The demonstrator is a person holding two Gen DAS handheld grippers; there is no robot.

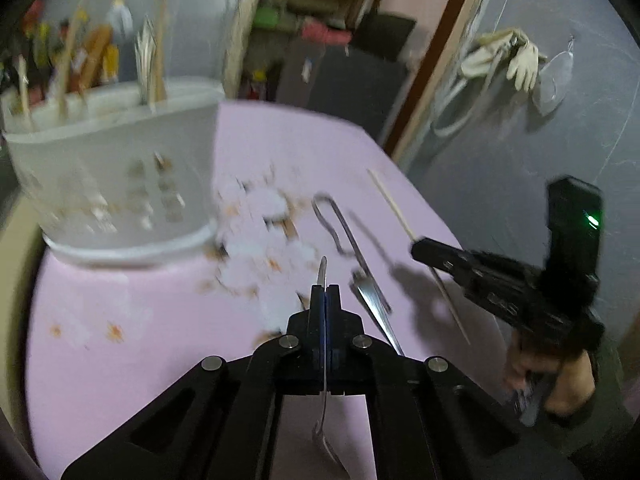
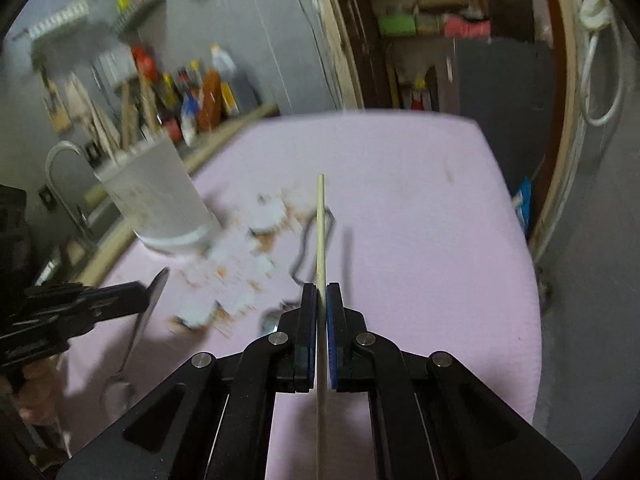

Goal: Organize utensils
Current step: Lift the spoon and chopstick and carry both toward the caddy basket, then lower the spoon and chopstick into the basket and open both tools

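Note:
My left gripper is shut on a metal spoon; its handle pokes forward between the pads and its bowl hangs below. The right wrist view shows the same spoon in the left gripper. My right gripper is shut on a wooden chopstick that points forward; the left wrist view shows that gripper and chopstick too. A white utensil holder with wooden sticks in it stands at the left on the pink tablecloth. A metal utensil lies on the cloth.
A bent wire utensil lies mid-table among the cloth's white and orange flower print. Bottles and a tap stand beyond the table's left edge. A doorway and grey wall with hanging gloves lie behind.

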